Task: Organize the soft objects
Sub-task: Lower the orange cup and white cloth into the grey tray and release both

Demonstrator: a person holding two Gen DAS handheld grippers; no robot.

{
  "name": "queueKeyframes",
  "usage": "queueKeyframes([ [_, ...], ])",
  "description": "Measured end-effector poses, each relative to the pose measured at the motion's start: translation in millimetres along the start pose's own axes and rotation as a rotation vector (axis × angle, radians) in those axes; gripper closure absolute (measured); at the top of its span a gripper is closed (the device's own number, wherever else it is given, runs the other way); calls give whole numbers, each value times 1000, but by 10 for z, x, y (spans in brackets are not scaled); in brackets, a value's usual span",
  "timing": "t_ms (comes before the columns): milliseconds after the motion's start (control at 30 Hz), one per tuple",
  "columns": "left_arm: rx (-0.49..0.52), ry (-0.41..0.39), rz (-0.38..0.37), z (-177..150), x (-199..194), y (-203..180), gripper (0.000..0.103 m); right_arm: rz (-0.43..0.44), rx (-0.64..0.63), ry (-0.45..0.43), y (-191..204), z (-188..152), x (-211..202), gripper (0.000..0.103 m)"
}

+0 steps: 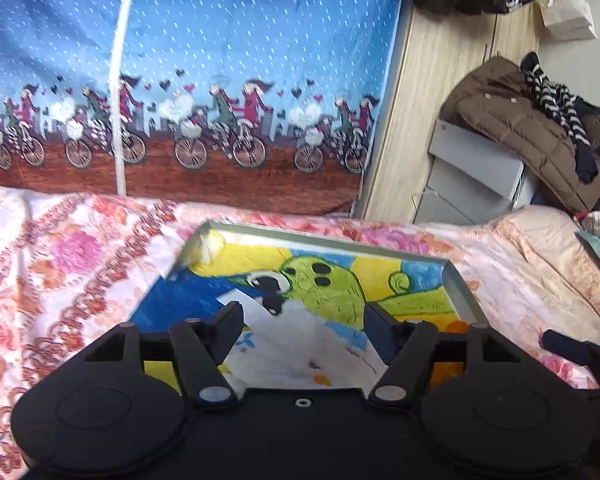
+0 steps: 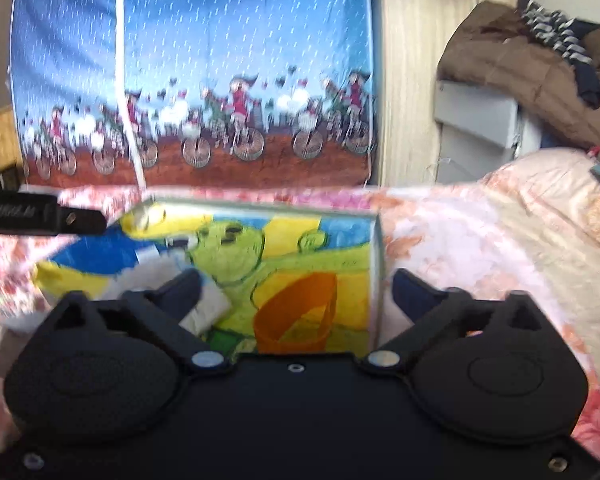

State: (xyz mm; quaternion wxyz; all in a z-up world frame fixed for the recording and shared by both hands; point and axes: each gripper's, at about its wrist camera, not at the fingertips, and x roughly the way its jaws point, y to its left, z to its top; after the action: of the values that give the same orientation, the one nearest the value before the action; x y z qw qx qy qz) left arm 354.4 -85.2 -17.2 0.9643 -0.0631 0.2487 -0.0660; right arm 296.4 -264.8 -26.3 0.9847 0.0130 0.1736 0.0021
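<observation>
Both grippers over the tray (image 1: 456, 284) — left gripper (image 1: 302, 320) and right gripper (image 2: 296, 286), fingers apart, nothing gripped; white cloth (image 1: 300, 344) lies inside.

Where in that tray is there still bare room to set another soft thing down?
The tray's right half is bare, between the white cloth and the right wall, over the green and orange drawing. The near-left part is crowded by the cloth; a small white bit sits in the far-left corner.

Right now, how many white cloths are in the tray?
1. A single white cloth lies on the painted floor of the tray, at its near left part, in front of the open left tongs. The tongs' bodies hide the tray's nearest edge, so more could be there.
</observation>
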Motion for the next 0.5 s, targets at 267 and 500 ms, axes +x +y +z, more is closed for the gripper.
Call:
queueKeyframes([
  [267, 4, -180, 46, -47, -888, 108, 19, 40, 71, -124, 7, 179, -698, 0],
  [500, 11, -284, 67, -243, -1615, 166, 4, 48, 82, -261, 116, 120, -1317, 0],
])
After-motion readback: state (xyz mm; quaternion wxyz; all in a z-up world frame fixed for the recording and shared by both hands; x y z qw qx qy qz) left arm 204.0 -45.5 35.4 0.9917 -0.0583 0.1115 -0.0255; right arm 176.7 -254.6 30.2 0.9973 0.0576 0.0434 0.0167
